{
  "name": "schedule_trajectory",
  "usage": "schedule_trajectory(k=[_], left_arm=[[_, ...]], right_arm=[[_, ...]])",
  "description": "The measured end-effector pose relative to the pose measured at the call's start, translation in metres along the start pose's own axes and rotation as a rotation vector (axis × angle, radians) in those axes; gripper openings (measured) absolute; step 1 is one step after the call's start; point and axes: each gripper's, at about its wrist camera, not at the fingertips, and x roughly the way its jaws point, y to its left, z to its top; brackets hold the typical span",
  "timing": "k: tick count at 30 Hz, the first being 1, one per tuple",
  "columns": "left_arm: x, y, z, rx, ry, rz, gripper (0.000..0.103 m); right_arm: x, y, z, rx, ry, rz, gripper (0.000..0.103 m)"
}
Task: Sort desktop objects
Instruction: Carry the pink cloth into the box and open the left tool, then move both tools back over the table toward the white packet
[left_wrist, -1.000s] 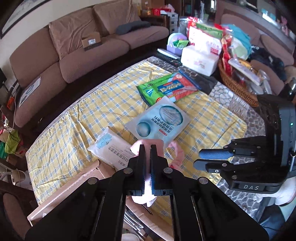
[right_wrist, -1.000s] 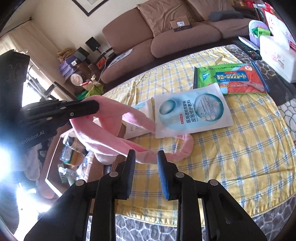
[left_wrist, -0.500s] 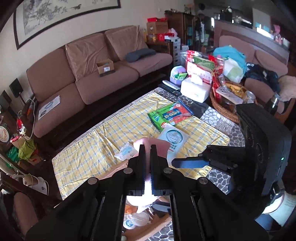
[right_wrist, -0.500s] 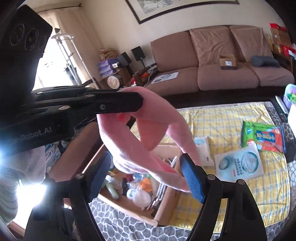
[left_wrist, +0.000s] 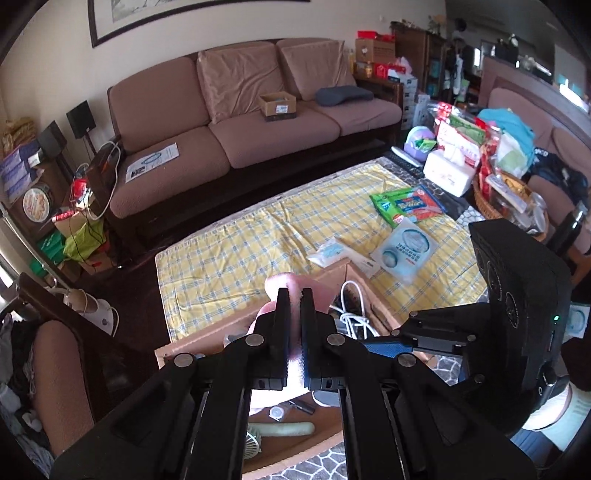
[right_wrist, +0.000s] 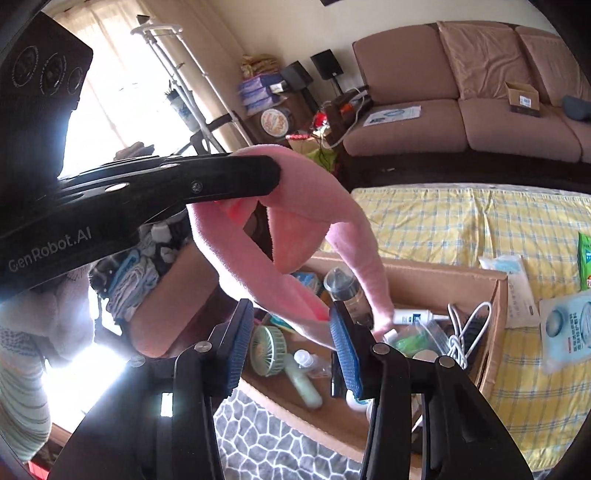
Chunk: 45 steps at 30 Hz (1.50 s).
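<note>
My left gripper (left_wrist: 293, 297) is shut on a pink fabric headband (left_wrist: 286, 282), which hangs as a loop above an open cardboard box (left_wrist: 334, 268). In the right wrist view the left gripper (right_wrist: 271, 179) pinches the top of the headband (right_wrist: 306, 210), and the band's lower loop droops down into the box (right_wrist: 410, 271). My right gripper (right_wrist: 290, 332) is below it with its jaws closing. The lower strand runs between its blue pads (right_wrist: 345, 350), and they do not press on it. From the left wrist view the right gripper (left_wrist: 373, 345) sits just to the right.
The box holds a green hand fan (right_wrist: 267, 345), small bottles (right_wrist: 343, 286), a white cable (right_wrist: 467, 325) and a brush. On the yellow checked cloth (left_wrist: 236, 254) lie a face-mask packet (left_wrist: 404, 249), a green and red packet (left_wrist: 406, 203) and a white packet (left_wrist: 334, 253). A sofa stands behind.
Both grippers have risen and drawn back from the cloth to above the box, lifting the headband with the left. The right jaws spread wide, then narrowed.
</note>
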Motion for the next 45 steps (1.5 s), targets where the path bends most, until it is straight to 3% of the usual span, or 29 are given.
schedule_trajectory(k=[3,4,7,10,12,19,20,21,22,28,33,38,45], left_arm=[[0.033,0.006,-0.028,-0.033,0.047,-0.009,0.012],[0.042,0.008,-0.037,-0.054,0.057,-0.017,0.022],[0.061,0.015,-0.064,-0.111,0.065,-0.028,0.077],[0.064,0.018,-0.083,-0.140,0.054,-0.016,0.084],[0.061,0.021,-0.092,-0.167,0.042,-0.027,0.095],[0.040,0.020,-0.098,-0.145,0.024,0.002,0.096],[0.037,0.020,-0.097,-0.148,0.017,-0.005,0.103],[0.034,0.019,-0.096,-0.145,0.009,-0.012,0.103],[0.032,0.016,-0.094,-0.139,0.005,-0.013,0.103],[0.021,0.004,-0.089,-0.162,-0.046,-0.007,0.103],[0.030,-0.021,-0.080,-0.144,-0.024,-0.032,0.103],[0.047,-0.062,-0.054,-0.108,-0.023,-0.116,0.103],[0.100,-0.130,-0.008,0.019,0.024,-0.223,0.103]], right_arm=[[0.021,-0.011,-0.011,0.020,0.052,-0.082,0.051],[0.025,-0.015,-0.016,0.017,0.069,-0.125,0.055],[0.029,-0.022,-0.029,-0.038,0.103,-0.273,0.061],[0.025,-0.024,-0.038,-0.103,0.103,-0.366,0.077],[0.021,-0.025,-0.042,-0.133,0.096,-0.395,0.081],[0.006,-0.022,-0.043,-0.154,0.062,-0.412,0.085],[0.003,-0.022,-0.043,-0.153,0.055,-0.409,0.089],[0.000,-0.022,-0.042,-0.153,0.046,-0.405,0.093],[-0.004,-0.021,-0.043,-0.155,0.037,-0.401,0.103],[-0.028,-0.039,-0.053,-0.133,0.048,-0.422,0.103],[-0.069,-0.065,-0.067,-0.112,0.016,-0.465,0.103],[-0.125,-0.123,-0.081,0.038,-0.055,-0.499,0.103],[-0.177,-0.209,-0.111,0.302,-0.141,-0.456,0.103]])
